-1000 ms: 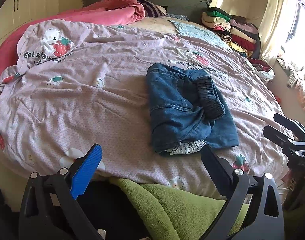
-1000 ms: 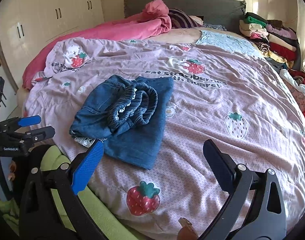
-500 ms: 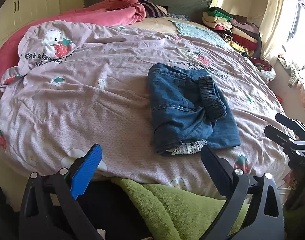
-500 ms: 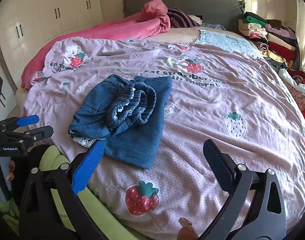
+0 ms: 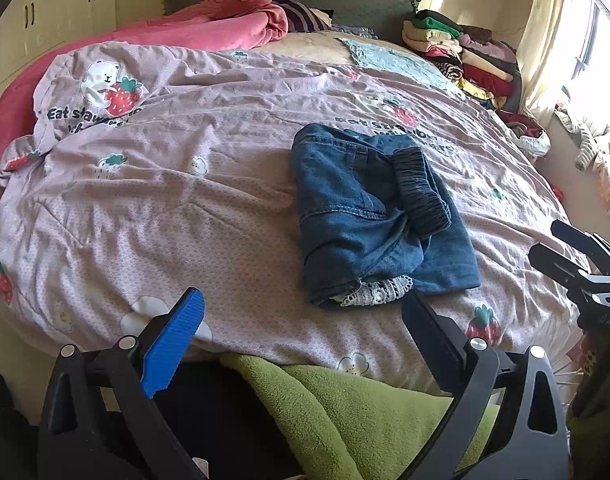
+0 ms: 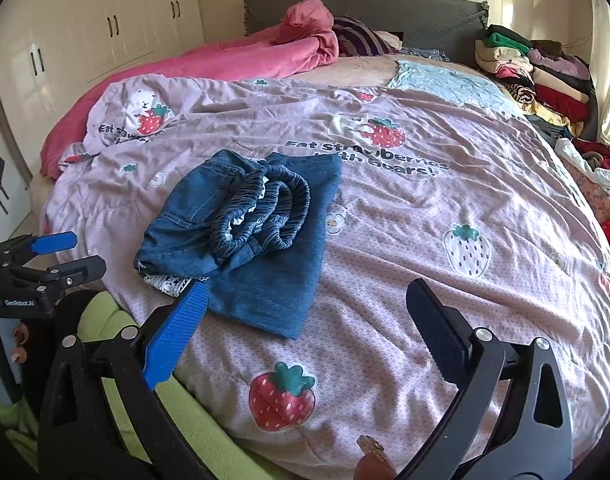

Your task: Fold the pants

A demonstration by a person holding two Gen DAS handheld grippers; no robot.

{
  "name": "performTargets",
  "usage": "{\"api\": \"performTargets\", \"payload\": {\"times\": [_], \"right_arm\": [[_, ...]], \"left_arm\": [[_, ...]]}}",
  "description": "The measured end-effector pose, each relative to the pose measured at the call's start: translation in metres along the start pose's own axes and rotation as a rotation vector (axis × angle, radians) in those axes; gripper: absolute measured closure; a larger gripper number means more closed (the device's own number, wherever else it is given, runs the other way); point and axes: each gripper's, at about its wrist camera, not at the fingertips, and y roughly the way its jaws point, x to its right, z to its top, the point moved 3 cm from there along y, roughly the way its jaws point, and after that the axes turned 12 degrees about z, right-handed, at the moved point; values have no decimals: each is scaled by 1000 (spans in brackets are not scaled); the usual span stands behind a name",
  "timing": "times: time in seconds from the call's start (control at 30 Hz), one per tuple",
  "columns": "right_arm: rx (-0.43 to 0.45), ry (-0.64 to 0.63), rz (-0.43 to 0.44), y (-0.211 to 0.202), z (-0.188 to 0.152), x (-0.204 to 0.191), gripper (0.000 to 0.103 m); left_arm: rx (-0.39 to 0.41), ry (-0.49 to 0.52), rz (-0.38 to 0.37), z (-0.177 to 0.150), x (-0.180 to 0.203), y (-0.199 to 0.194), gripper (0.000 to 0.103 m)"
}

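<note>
With both tools held back over the near edge of the bed, I record my left gripper (image 5: 301,316) with its fingers spread wide and nothing between them, hovering above the quilt's edge and a green fleece blanket (image 5: 345,408). My right gripper (image 6: 305,312) is likewise spread wide and empty, poised above the lilac strawberry quilt (image 6: 445,248). The denim pants (image 5: 369,216) lie folded into a compact bundle on the quilt, ahead of both tools and touching neither. From the left wrist view the bundle sits ahead and slightly right of centre, its elastic waistband (image 5: 421,192) rolled on top and a strip of white lace trim (image 5: 375,294) showing at the near end. The right wrist view shows the same bundle to the left of centre, and there the waistband appears as several gathered loops, which the left view does not reveal. Each camera catches the other tool at the frame's margin: the right at the far right of the left view, the left at the far left of the right view. A stack of folded clothes (image 6: 533,72) stands at the head of the bed beside a pink blanket (image 6: 233,60).
</note>
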Motion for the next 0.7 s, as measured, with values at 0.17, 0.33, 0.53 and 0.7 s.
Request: {"api": "performTargets", "payload": {"times": [0.17, 0.33, 0.53, 0.7], "right_arm": [[-1, 0, -5, 0, 0, -1, 9], [-1, 0, -7, 0, 1, 0, 9], [2, 4, -22, -1, 1, 3, 9], [2, 53, -76, -1, -1, 28, 9]], "left_arm": [[-5, 9, 6, -2, 0, 1, 4], [1, 17, -3, -1, 0, 0, 4], [35, 0, -12, 3, -4, -4, 4], [74, -74, -28, 12, -32, -5, 4]]}}
